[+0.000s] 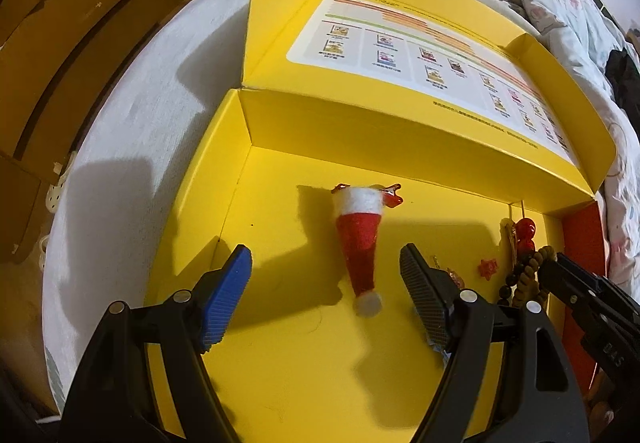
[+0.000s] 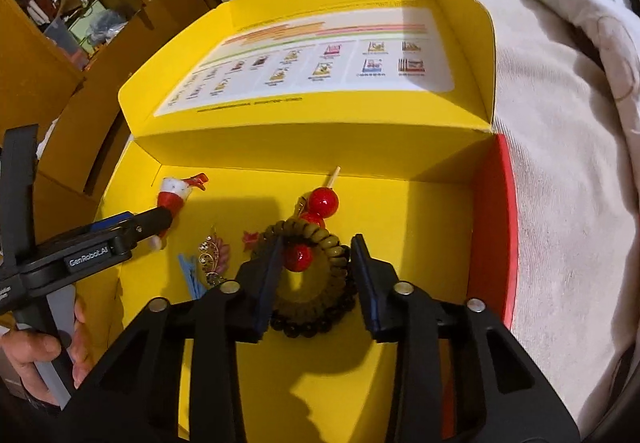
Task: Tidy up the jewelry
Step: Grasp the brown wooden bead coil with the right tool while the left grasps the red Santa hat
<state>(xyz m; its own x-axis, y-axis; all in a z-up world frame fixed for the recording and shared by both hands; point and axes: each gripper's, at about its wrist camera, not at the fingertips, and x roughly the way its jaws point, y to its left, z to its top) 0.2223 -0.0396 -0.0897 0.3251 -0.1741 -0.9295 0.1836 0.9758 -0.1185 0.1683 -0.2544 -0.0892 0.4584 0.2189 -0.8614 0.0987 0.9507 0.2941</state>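
- Yellow box (image 1: 280, 363) lies open on the bed (image 2: 560, 203); the jewelry is kept inside it.
- Left gripper (image 1: 326, 275): fingers spread wide, nothing held, Santa hat clip (image 1: 360, 235) framed between them.
- Right gripper (image 2: 318, 263): fingers partly closed around the coil hair tie (image 2: 320, 239) and red bead pin (image 2: 297, 257); contact probably not made, view is tight.
- Step judged: double pick-up. Next: each gripper to be lowered and closed.

One yellow box (image 2: 448, 203) with one open lid (image 2: 304, 111). Between the right tool's fingers: one olive coil hair tie (image 2: 320, 243), one dark bead bracelet (image 2: 308, 327). Just ahead: three red balls (image 2: 323, 201). Left of it: one star (image 2: 251, 237), one Santa hat clip (image 2: 173, 195), one ornate hairpin (image 2: 212, 253).
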